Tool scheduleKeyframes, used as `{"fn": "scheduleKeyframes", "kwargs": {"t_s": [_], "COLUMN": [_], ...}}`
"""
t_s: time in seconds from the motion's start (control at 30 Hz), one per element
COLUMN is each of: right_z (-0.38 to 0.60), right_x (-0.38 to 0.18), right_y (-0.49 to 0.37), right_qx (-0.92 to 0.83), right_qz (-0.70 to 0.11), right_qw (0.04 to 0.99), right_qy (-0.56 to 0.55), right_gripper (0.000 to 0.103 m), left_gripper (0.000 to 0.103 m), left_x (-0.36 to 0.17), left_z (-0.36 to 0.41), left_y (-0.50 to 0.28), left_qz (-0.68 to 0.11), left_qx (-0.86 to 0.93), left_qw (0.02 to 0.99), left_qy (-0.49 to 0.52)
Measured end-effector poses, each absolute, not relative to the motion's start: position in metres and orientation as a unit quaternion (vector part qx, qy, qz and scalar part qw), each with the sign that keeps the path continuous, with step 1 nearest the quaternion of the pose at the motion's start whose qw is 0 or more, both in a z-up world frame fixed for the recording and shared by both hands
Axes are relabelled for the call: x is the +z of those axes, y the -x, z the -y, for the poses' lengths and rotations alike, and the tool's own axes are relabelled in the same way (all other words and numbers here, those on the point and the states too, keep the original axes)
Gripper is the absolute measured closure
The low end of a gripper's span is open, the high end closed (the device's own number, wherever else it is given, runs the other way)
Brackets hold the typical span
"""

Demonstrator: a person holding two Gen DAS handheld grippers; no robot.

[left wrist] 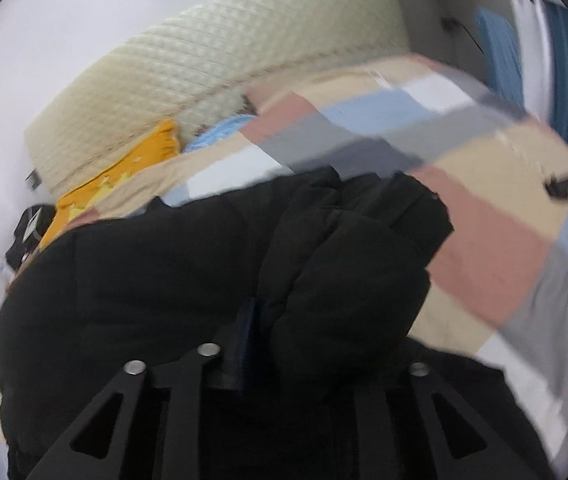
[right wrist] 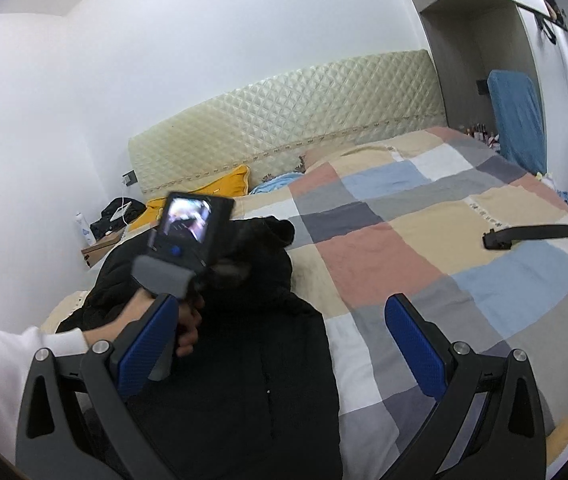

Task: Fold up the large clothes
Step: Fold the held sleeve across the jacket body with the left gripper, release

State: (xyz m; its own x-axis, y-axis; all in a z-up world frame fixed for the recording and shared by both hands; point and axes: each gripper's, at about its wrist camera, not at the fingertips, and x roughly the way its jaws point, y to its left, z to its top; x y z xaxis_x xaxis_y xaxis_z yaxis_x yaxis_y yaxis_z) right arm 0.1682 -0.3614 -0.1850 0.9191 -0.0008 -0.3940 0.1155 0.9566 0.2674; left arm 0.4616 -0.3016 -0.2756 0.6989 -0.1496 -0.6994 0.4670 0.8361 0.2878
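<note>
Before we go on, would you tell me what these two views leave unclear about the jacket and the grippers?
- Left gripper: in the left wrist view black jacket fabric bulges over its fingers; tips hidden, grasp uncertain.
- Jacket's hem: cut off by the bottom edge in both views.
- Jacket's sleeves and collar: black on black, and motion blur in the left wrist view hides the folds.
- Small items by the blue cloth: too small in the right wrist view.
- Right gripper: open, holding nothing.

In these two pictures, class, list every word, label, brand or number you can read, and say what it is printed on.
None can be read.
Handheld device screen: only a blurred image, no legible text.
White bottle by the wall: markings too small to read.
Black jacket, checked bedspread: no print visible.
</note>
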Motion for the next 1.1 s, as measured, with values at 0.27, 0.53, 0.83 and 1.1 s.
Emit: {"fn": "scheduleKeyframes", "kwargs": {"t_s": [0.27,0.53,0.83,1.1], "right_z": [0.363,0.365,0.363,0.355], "right_x": [-0.191,-0.195,-0.192,-0.181], "right_y": [-0.17,-0.172,-0.166,-0.153], "right_qx": [-0.048,-0.055,-0.044,-0.033], "right_qz": [-0.204,-0.206,-0.195,-0.175], "right_qw": [0.969,0.968,0.971,0.977], "right_qy": [-0.134,-0.135,-0.129,-0.118], "right_gripper": [0.0,0.0,0.0,0.0], "left_gripper": [0.025,0.023,0.023,0.023], "left_x": [-0.278,-0.229,-0.141,-0.063], "left_z": [0.301,0.281,0.222,0.136], "left_y": [-0.459,-0.429,-0.385,-0.336], "left_qz": [-0.376,-0.33,-0.305,-0.282], "left_qx": [-0.222,-0.198,-0.192,-0.172], "left_qw": [0.883,0.912,0.929,0.944], "left_qy": [-0.173,-0.14,-0.088,-0.029]}}
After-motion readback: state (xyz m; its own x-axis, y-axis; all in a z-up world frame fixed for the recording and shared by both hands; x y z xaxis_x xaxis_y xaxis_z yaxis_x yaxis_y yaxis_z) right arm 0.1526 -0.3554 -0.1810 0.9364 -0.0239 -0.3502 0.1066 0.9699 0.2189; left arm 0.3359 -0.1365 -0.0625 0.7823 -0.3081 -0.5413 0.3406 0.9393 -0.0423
